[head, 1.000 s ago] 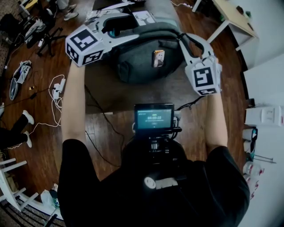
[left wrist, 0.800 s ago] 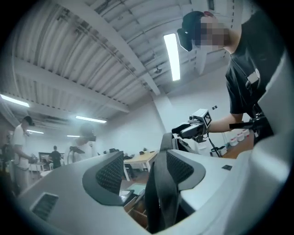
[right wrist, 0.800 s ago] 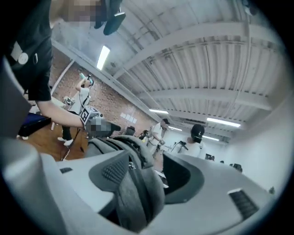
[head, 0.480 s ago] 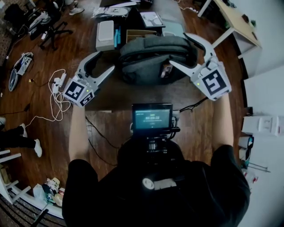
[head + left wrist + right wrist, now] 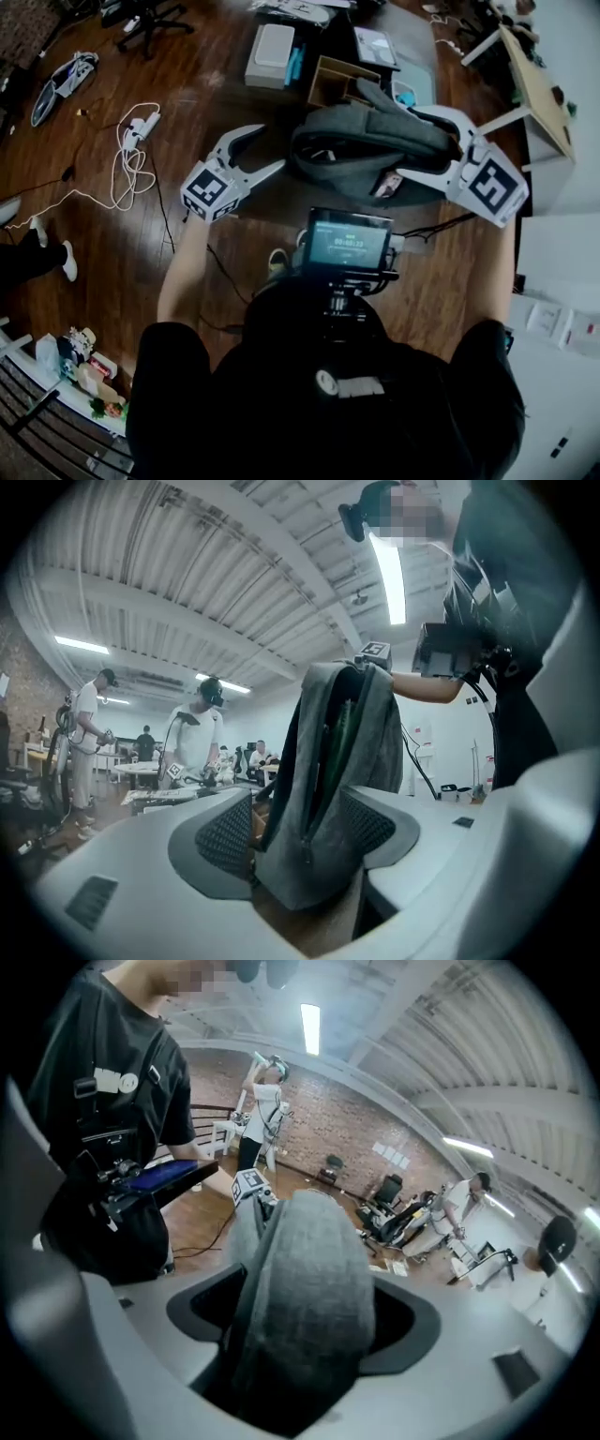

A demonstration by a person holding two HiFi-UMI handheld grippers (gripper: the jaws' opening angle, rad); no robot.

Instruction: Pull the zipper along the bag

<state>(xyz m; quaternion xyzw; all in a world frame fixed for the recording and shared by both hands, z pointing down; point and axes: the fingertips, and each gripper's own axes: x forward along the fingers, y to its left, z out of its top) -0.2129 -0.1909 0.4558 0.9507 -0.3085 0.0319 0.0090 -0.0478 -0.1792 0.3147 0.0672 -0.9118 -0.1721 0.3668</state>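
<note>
The grey bag (image 5: 375, 155) lay on its side on a dark table (image 5: 289, 202), right in front of the person. One tool was at each end of it.

The left gripper (image 5: 273, 146) pointed flat at the left end of the bag. Its two jaws stood partly apart. In the left gripper view the soft grey end of the bag sat between them, with the zipper (image 5: 306, 841) running down the middle of the cloth. The right pad was very close to the cloth, and a gap showed by the left pad. The jaws were not squeezing anything.

The right gripper (image 5: 410, 139) tipped down at the other end of the bag. Its jaws had just been opening and stood very wide. The round grey end of the bag was between them, with a dark gap on each side, so it had hold of nothing.

Behind the bag were a white box (image 5: 267, 56) and an open brown box (image 5: 333, 80). A small lit screen (image 5: 349, 241) hung at the person's chest. White cables (image 5: 136, 159) lay on the wood floor to the left.
</note>
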